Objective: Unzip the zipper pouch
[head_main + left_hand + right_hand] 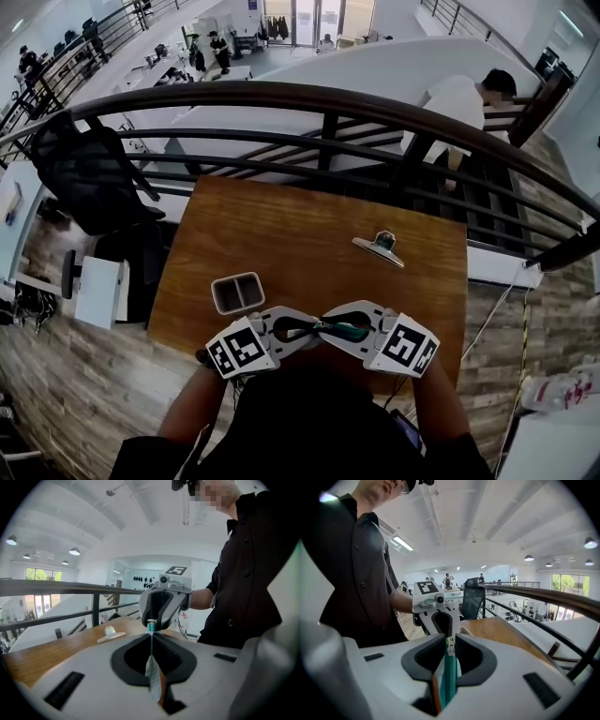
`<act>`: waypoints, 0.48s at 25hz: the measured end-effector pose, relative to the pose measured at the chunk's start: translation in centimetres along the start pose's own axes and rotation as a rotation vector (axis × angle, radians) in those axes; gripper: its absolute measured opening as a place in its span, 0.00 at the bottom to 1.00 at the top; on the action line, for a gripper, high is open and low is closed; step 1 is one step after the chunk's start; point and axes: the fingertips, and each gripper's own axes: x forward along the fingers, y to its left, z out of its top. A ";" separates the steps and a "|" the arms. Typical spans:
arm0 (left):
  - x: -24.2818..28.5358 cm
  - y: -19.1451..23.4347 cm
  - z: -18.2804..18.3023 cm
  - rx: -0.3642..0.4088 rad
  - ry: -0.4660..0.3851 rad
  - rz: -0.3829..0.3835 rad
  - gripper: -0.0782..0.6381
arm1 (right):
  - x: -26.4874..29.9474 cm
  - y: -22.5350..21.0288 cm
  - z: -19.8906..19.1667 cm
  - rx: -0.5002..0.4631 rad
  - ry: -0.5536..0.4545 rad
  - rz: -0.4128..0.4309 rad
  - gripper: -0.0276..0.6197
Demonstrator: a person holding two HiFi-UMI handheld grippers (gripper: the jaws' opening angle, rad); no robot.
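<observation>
Right gripper view: right tool pinches the zipper pull, left tool clamps the zipper pouch above the counter; draw the pull straight along the teeth, keeping the fabric taut.

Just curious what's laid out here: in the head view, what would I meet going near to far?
zipper pouch between left gripper and right gripper, grey two-compartment tray, clip, railing

Left gripper and right gripper hide most of the zipper pouch.
</observation>
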 end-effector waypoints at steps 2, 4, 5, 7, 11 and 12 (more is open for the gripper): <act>0.1 0.0 0.2 -0.002 -0.002 -0.005 0.13 | -0.3 0.0 0.1 -0.001 -0.004 -0.002 0.14; 0.2 0.0 0.3 -0.002 -0.005 -0.009 0.13 | -0.5 -0.1 0.2 0.008 -0.016 -0.013 0.14; 0.3 0.1 0.4 0.000 -0.004 -0.010 0.13 | -0.5 -0.1 0.1 0.010 -0.020 -0.016 0.14; 0.4 0.1 0.3 0.007 0.003 -0.013 0.13 | -0.6 -0.2 0.0 0.024 -0.030 -0.019 0.14; 0.4 0.0 0.0 0.017 0.024 -0.015 0.13 | -0.8 -0.2 0.3 0.070 -0.059 -0.029 0.14; 0.3 -0.1 -0.1 0.018 0.028 -0.015 0.13 | -0.8 -0.1 0.3 0.067 -0.057 -0.028 0.12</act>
